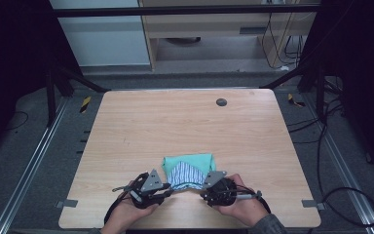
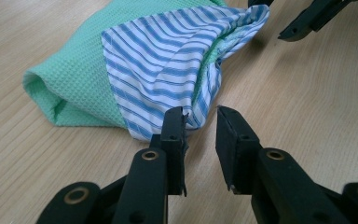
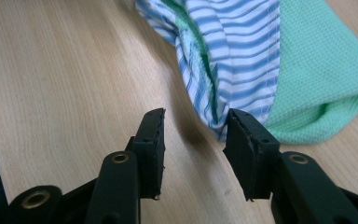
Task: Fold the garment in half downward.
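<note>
A folded cloth (image 1: 189, 168) is seen lying on the near half of a pale wooden bench (image 1: 190, 122), a little right of its middle. The cloth is green waffle fabric on the far side, with a blue-and-white striped layer folded over its near part. Its long axis runs left to right across the bench, and the striped near edge is bunched and raised slightly off the wood.

Two hands come in from the near edge, one at each near corner of the cloth. The left hand-held gripper (image 1: 168, 189) is held at the near left corner and points right and away, toward the cloth. In the left gripper view its jaws are spread apart; the striped corner (image 2: 193, 114) lies just in front of the gap and brushes the left jaw, but nothing is pinched. The right hand-held gripper (image 1: 203, 187) is held at the near right corner, pointing left and away. In the right gripper view its jaws are also spread, with the striped edge (image 3: 221, 121) just ahead of the right jaw and bare wood showing between the two.

Both corners are about equally close to their grippers, so neither hand is clearly nearer. The cloth is judged to lie between the two grippers, slightly farther from the person, with each near corner directly ahead of a set of jaws.
</note>
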Demonstrator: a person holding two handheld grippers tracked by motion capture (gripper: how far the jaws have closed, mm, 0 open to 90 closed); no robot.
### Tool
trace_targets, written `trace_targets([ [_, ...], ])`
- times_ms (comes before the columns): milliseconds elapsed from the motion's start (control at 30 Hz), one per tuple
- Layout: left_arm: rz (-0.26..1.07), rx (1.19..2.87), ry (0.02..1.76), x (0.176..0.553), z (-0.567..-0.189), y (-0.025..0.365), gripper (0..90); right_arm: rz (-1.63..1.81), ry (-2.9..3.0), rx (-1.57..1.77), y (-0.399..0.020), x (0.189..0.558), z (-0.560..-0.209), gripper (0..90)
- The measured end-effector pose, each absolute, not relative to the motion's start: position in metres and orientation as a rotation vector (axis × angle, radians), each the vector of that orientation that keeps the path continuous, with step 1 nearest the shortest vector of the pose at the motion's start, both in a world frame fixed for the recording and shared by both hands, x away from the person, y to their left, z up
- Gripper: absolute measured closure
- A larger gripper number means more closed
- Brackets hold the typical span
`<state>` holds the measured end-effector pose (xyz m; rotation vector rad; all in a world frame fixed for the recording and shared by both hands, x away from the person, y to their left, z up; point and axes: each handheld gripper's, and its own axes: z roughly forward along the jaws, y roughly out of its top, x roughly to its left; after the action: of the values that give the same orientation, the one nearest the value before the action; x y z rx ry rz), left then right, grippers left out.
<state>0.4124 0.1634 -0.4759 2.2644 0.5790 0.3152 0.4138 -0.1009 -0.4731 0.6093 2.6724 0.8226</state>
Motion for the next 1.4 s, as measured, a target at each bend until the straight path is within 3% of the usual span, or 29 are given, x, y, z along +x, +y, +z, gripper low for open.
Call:
trace_targets([
  [500,0.372,2.276,0.653,0.416,-0.468,0.197,58.7,0.824,2.597,0.755,-0.134,0.414,-0.477,33.6],
  [833,0.400,2.240,0.832,0.430,-0.471,0.227,31.6,0.838,2.524,0.943,-0.156,0.424,-0.476,13.5],
  [967,0.421,2.236,0.893,0.436,-0.472,0.239,22.8,0.839,2.476,1.062,-0.171,0.435,-0.478,9.8],
  [1400,0.434,2.195,1.031,0.465,-0.470,0.270,10.9,0.838,2.384,1.221,-0.199,0.466,-0.482,7.4],
])
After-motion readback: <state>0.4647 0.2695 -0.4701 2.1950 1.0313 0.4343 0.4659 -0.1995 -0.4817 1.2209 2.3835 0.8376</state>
